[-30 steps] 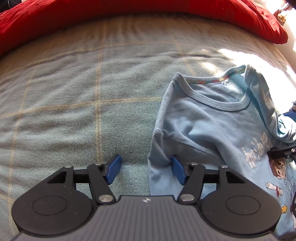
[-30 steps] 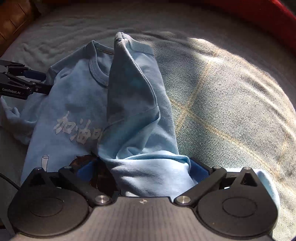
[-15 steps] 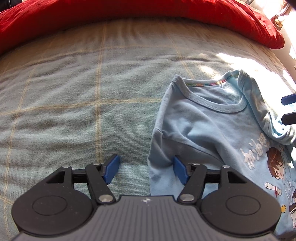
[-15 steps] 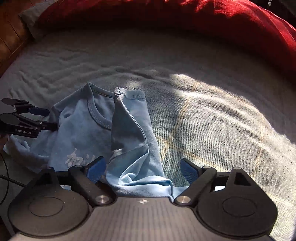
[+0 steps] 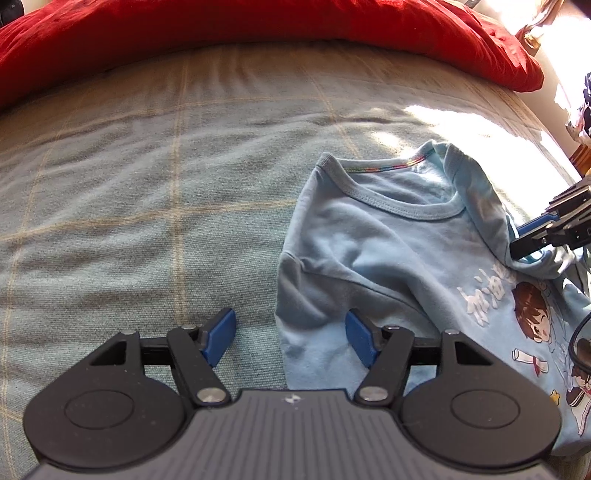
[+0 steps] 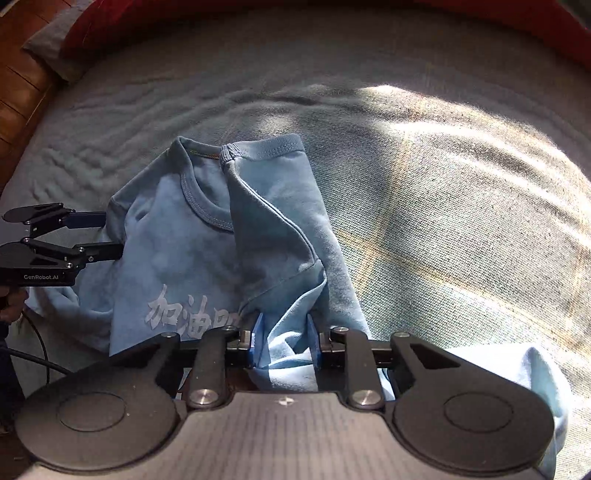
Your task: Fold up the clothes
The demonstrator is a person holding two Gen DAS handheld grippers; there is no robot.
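A: Where is the shirt lying?

B: The light blue T-shirt (image 5: 373,236) lies on the bed (image 5: 147,192), over a grey-green checked blanket; one sleeve (image 6: 273,206) is folded across the chest; the hem is cut off by the bottom edge of both views.

A: And the right gripper?

B: The right gripper (image 6: 283,341) has just been closing; its blue pads now pinch a bunched fold of the shirt's cloth; how much cloth lies beneath its body is hidden.

A: The left one?

B: The left gripper (image 5: 291,341) stands with its jaws apart, one pad over the blanket, the other over the shirt's near sleeve; neither presses cloth, as far as I can tell.

A: Anything else?

B: A red quilt (image 5: 258,26) runs along the far edge; the print (image 5: 532,321) is partly covered; the things at the sunlit right edge are too washed out to name.
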